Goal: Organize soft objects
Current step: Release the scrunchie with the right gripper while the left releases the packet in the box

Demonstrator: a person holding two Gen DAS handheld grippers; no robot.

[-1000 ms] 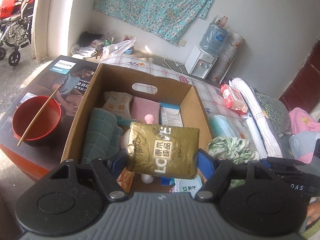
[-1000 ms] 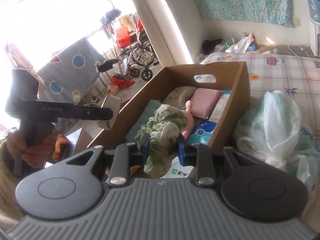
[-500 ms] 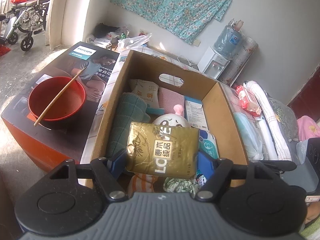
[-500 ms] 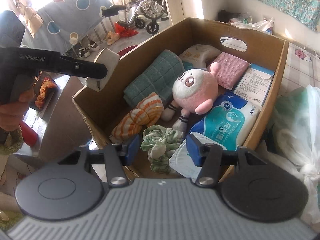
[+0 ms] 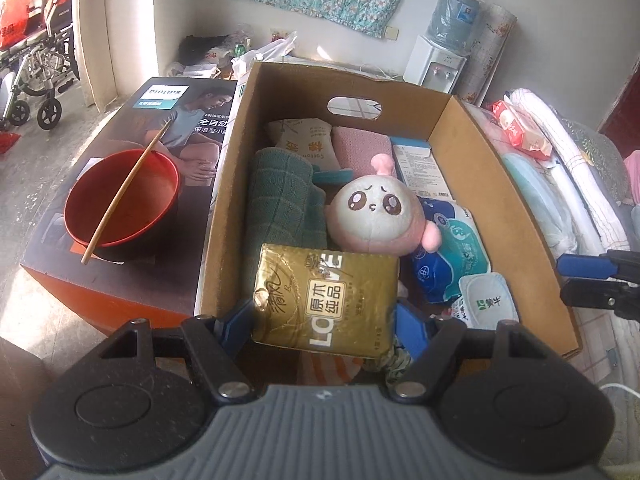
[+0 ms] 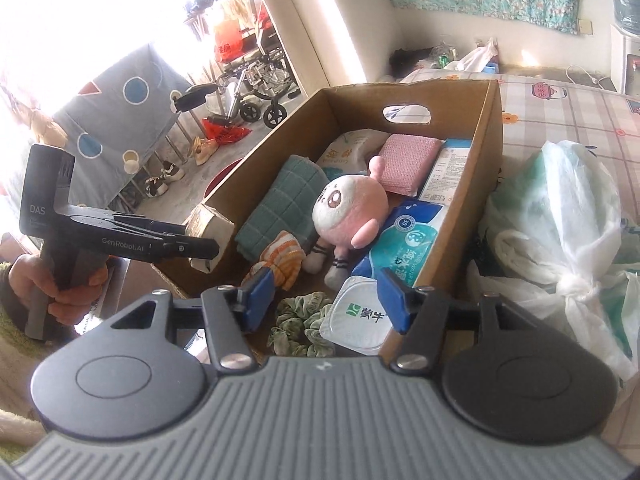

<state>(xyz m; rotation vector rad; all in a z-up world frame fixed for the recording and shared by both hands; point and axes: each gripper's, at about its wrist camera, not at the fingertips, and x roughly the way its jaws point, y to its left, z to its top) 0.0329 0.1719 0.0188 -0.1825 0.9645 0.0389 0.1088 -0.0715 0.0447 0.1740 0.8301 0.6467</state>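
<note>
One cardboard box [image 5: 472, 152] holds one pink plush toy [image 5: 376, 216], one green checked towel [image 5: 280, 204], one pink cloth [image 5: 360, 146], one orange striped cloth [image 6: 282, 258], one green scrunchie [image 6: 298, 326], one blue wipes pack [image 6: 408, 244], one yogurt cup [image 6: 358, 320] and one white tissue pack [image 5: 304, 140]. One gold tissue pack [image 5: 326, 300] sits between two tool fingers [image 5: 236, 320]. Beside the box: one red bowl [image 5: 120, 204], one chopstick [image 5: 126, 192].

"PHILIPS" is printed on the orange box [image 5: 168, 92]; "原木纯品" on the gold pack [image 5: 326, 300]; "GenRobot.AI" and "DAS" on the left tongs [image 6: 204, 248]; "蒙牛" on the white cup [image 6: 360, 316].
</note>
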